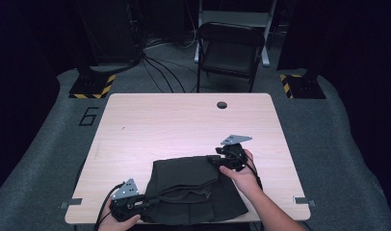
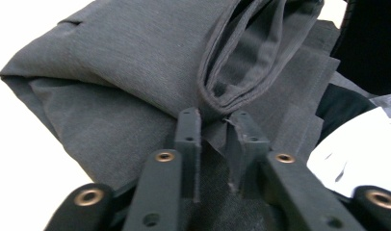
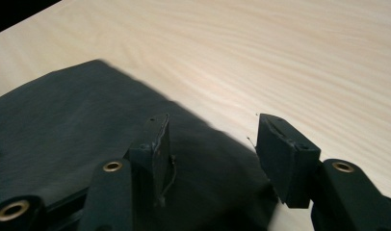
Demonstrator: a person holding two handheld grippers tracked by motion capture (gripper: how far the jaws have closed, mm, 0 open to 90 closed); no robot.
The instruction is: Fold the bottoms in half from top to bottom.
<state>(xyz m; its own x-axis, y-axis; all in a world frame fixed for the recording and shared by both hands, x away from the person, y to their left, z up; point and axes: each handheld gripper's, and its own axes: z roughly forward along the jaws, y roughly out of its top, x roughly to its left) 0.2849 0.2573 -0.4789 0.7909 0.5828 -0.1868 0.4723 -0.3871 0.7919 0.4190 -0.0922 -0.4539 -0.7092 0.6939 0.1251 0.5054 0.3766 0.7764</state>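
Two grippers work at one folded dark grey fabric garment, which lies on the near half of the pale wooden counter. We see the left gripper at the cloth's near left corner, its jaws a little apart with a fold edge between them, not pinched. We see the right gripper spread wide over the garment's far right corner, holding nothing.

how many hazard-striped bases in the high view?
2. One striped base stands on the floor beyond the table's far left corner, the other striped base beyond its far right corner. More may be hidden in the dark.
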